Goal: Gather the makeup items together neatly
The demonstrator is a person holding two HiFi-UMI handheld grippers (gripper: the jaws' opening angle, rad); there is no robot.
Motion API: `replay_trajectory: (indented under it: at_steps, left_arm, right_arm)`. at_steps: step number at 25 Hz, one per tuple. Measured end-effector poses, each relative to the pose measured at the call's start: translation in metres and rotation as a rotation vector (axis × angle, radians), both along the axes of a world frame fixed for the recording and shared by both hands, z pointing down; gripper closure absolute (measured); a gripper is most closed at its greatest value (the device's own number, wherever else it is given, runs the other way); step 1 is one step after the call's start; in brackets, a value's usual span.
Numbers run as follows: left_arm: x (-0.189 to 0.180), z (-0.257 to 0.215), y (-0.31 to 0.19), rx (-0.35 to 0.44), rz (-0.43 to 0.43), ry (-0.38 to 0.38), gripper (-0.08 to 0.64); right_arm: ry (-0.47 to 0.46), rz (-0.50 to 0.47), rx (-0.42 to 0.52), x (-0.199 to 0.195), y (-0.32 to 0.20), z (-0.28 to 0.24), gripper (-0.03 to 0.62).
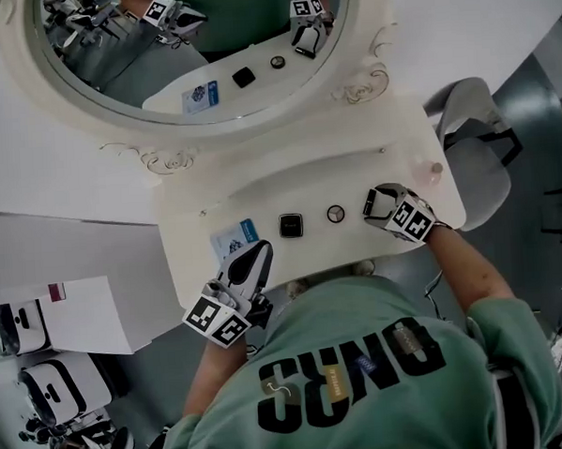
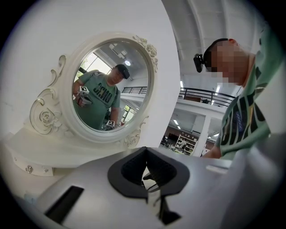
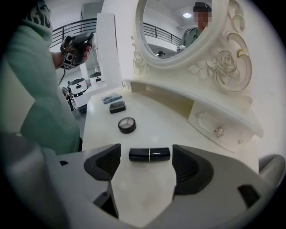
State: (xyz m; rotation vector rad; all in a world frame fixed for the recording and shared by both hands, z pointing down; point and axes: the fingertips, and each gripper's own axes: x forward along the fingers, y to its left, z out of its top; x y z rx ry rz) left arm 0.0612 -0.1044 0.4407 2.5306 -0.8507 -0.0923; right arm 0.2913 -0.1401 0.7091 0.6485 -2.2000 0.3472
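On the white vanity table (image 1: pixel 410 170) lie a blue-and-white packet (image 1: pixel 235 238), a black square compact (image 1: pixel 291 225) and a round compact (image 1: pixel 336 214), in a row. My right gripper (image 1: pixel 374 204) is low on the table just right of the round compact. In the right gripper view it (image 3: pixel 147 157) is open, and a black lipstick (image 3: pixel 149 154) lies crosswise on the table between its jaws, untouched. Beyond it are the round compact (image 3: pixel 127 125), square compact (image 3: pixel 117 106) and packet (image 3: pixel 111 97). My left gripper (image 1: pixel 253 261) hovers at the table's front edge near the packet, shut (image 2: pixel 145 167) and empty, pointing up.
An oval ornate mirror (image 1: pixel 187 45) stands at the back of the table, above a shelf with a small knobbed drawer (image 3: pixel 219 132). A white chair (image 1: pixel 475 152) stands beyond the table's right end. A white sheet (image 1: pixel 79 319) and equipment lie on the floor at the left.
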Motion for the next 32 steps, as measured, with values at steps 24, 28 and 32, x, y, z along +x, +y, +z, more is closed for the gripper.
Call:
replay_trajectory:
  at_steps: [24,28,32]
  left_arm:
    - [-0.105,-0.087,-0.020,0.251,-0.152,0.003,0.552]
    - [-0.109,-0.083,-0.016,0.242,-0.170,0.006,0.552]
    - [-0.111,-0.078,-0.014,0.230,-0.184,0.011,0.552]
  right_arm:
    - [-0.603,0.363,0.355,-0.072,-0.027,-0.313,0.598]
    - [-0.567,0.377,0.324,-0.070,-0.024,-0.294,0.598]
    - [-0.553,0.378,0.336,-0.066,-0.029,-0.296,0.598]
